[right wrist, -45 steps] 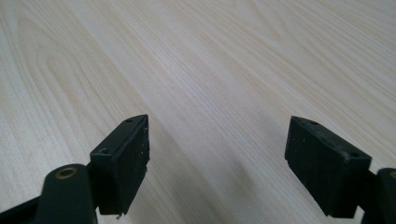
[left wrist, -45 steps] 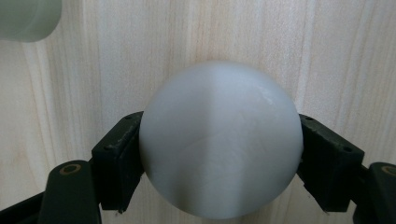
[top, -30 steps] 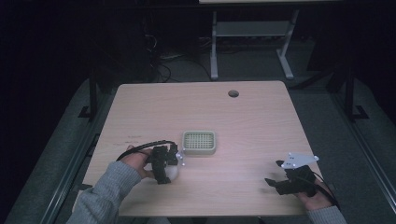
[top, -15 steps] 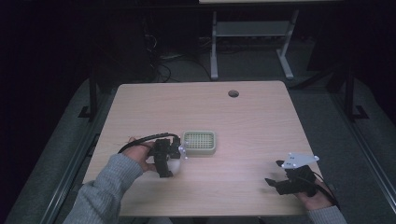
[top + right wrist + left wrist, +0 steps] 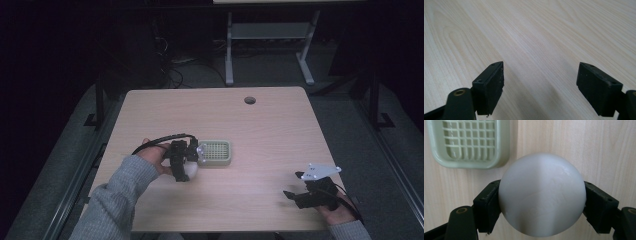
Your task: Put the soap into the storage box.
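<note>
A smooth white ball [image 5: 541, 195] sits pinched between the two black jaws of the left gripper [image 5: 541, 206], one jaw pressed against each side of it. Seen from the high view, the ball [image 5: 190, 170] is at the near left part of the wooden table [image 5: 270, 130], just beside a pale green rectangular tray [image 5: 215, 153] with a grid-patterned floor. In the left gripper view the tray [image 5: 471, 143] lies beyond the ball and off to one side, apart from it, flat on the wood. A grey-sleeved arm [image 5: 117, 197] holds the left gripper [image 5: 186, 162]. Well apart, near the table's right front edge, the right gripper [image 5: 292, 195] rests low in the person's hand. Its jaws are spread wide with bare wood grain between them, gripping nothing.
</note>
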Tool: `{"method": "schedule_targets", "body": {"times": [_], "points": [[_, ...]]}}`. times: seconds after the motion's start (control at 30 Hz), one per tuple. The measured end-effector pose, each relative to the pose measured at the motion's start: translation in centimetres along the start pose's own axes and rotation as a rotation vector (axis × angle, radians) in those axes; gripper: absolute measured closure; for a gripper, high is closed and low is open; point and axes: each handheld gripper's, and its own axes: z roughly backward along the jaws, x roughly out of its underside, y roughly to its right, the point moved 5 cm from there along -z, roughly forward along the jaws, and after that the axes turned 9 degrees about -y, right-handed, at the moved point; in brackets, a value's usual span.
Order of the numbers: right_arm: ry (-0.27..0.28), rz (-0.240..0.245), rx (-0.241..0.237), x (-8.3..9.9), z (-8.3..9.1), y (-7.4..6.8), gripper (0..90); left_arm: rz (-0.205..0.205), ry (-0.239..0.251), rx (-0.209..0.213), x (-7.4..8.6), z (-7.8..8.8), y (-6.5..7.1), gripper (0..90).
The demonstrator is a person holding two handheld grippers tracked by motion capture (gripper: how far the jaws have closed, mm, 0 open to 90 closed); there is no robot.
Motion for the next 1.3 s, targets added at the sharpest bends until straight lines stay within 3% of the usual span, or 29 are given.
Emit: {"method": "schedule_targets", "body": {"times": [0.5, 0.63, 0.77, 1.0, 1.2, 1.3], "points": [[0.005, -0.006, -0.001, -0.1, 0.1, -0.1, 21.5, -0.005, -0.009, -0.008, -1.6, 0.8, -2.0, 23.8], [0.009, -0.010, -0.006, -0.1, 0.2, -0.3, 21.5, 0.004, 0.010, -0.007, -2.0, 1.0, -2.9, 23.8], [0.011, -0.011, -0.008, -0.2, 0.2, -0.3, 21.5, 0.000, -0.010, -0.007, -2.3, 0.8, -3.6, 23.8], [0.016, -0.015, -0.006, -0.1, 0.3, 0.0, 21.5, 0.004, -0.003, 0.003, -3.3, 0.6, -4.7, 23.8], [0.017, -0.015, -0.007, -0.1, 0.3, -0.1, 21.5, -0.018, -0.024, -0.016, -4.1, 0.6, -5.3, 23.8], [0.016, -0.014, -0.005, -0.1, 0.3, -0.1, 21.5, -0.018, -0.010, -0.013, -4.5, 0.6, -5.6, 23.7]]}}
